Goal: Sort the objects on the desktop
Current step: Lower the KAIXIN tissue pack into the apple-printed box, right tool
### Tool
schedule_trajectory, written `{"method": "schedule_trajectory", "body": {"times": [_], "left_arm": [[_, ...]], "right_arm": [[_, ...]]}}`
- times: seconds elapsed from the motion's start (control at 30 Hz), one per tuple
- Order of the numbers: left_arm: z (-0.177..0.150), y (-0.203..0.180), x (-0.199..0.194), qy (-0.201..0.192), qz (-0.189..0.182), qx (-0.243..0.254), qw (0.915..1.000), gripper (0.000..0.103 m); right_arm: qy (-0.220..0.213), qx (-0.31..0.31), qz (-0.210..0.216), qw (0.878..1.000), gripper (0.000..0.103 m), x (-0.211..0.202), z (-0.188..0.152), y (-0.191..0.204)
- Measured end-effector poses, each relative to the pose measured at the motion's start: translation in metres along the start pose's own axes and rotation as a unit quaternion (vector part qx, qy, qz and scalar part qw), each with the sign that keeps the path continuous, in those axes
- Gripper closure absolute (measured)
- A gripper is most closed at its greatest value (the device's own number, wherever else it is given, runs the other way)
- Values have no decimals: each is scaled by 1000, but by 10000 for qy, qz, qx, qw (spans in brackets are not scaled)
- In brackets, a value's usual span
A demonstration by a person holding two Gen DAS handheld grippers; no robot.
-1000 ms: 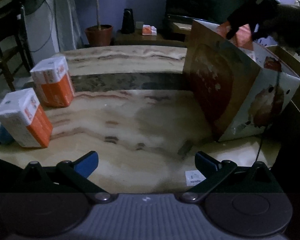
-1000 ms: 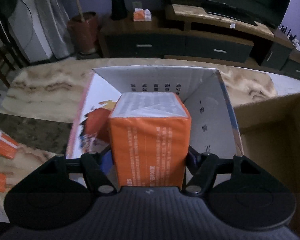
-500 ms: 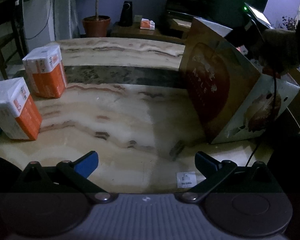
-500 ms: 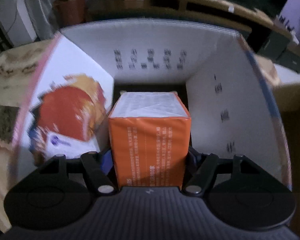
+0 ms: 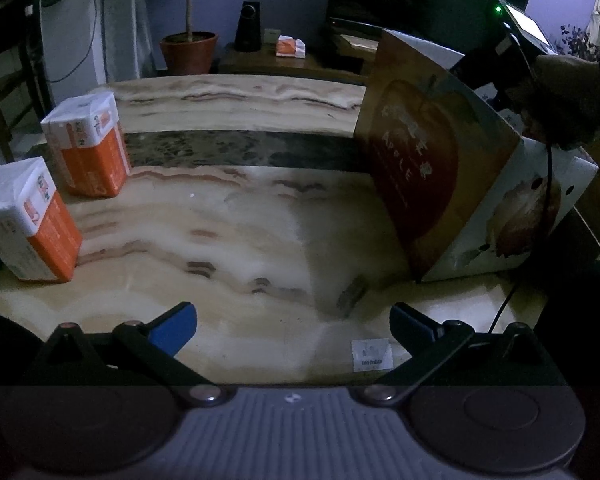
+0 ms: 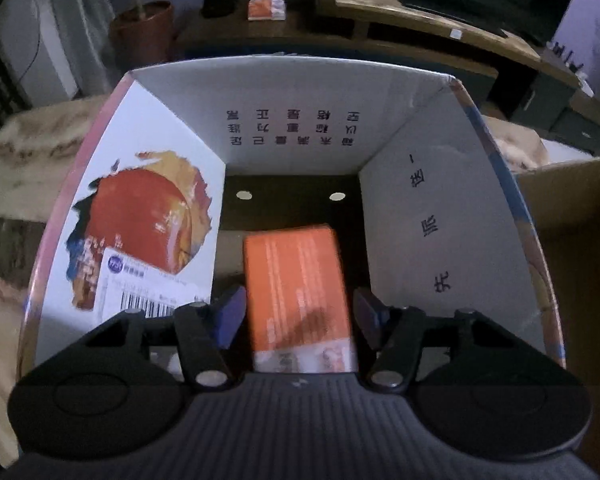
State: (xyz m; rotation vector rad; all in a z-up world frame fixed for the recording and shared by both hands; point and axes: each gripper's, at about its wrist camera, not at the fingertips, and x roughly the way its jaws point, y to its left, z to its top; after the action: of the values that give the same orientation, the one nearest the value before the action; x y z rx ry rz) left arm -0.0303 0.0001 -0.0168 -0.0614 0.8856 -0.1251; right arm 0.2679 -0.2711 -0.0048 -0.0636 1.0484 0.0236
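**Tissue pack inside apple box; two packs on table**

Left wrist view, L to R: two orange-and-white tissue packs are seen standing upright on the marble table [image 5: 260, 216], long axes vertical, white tops up. The near pack [image 5: 28, 220] is at the far left edge; the far pack [image 5: 86, 146] is set behind it, slightly to the R, the two near each other but apart. The left gripper [image 5: 292, 320] is held low over the table w/ jaws spread wide, nothing between the blue pads. A small white sticker [image 5: 371, 355] is seen on the table near the R finger. At right, the apple box [image 5: 440, 168] is seen tilted, its printed apple side facing the camera. The right hand [image 5: 564, 100] is visible above the box rim, upper R.

Right wrist view: the open top of the apple box [image 6: 440, 208] fills the frame, white inner walls w/ printed characters, an apple graphic and barcode label on the L flap. The orange pack [image 6: 298, 292] is lying on the dark box floor, broad orange face up, long axis running away from the camera, white end nearest. The right gripper [image 6: 298, 312] is released: both pads flank the pack w/ a visible gap each side. Slight blur on the pack. A brown carton [image 6: 572, 216] is just beside the box, R.
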Motion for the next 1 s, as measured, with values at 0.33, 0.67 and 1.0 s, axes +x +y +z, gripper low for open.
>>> {"method": "schedule_trajectory", "body": {"times": [0.33, 0.67, 1.0], "left_arm": [[-1, 0, 1, 17, 30, -6, 10000, 1], [-1, -3, 4, 71, -21, 57, 10000, 1], [-4, -6, 5, 95, -3, 134, 9999, 1]], "right_arm": [[347, 138, 218, 9991, 35, 9, -5, -7], [850, 44, 194, 9962, 41, 19, -9, -6], [1051, -376, -108, 9937, 44, 25, -5, 6]]}}
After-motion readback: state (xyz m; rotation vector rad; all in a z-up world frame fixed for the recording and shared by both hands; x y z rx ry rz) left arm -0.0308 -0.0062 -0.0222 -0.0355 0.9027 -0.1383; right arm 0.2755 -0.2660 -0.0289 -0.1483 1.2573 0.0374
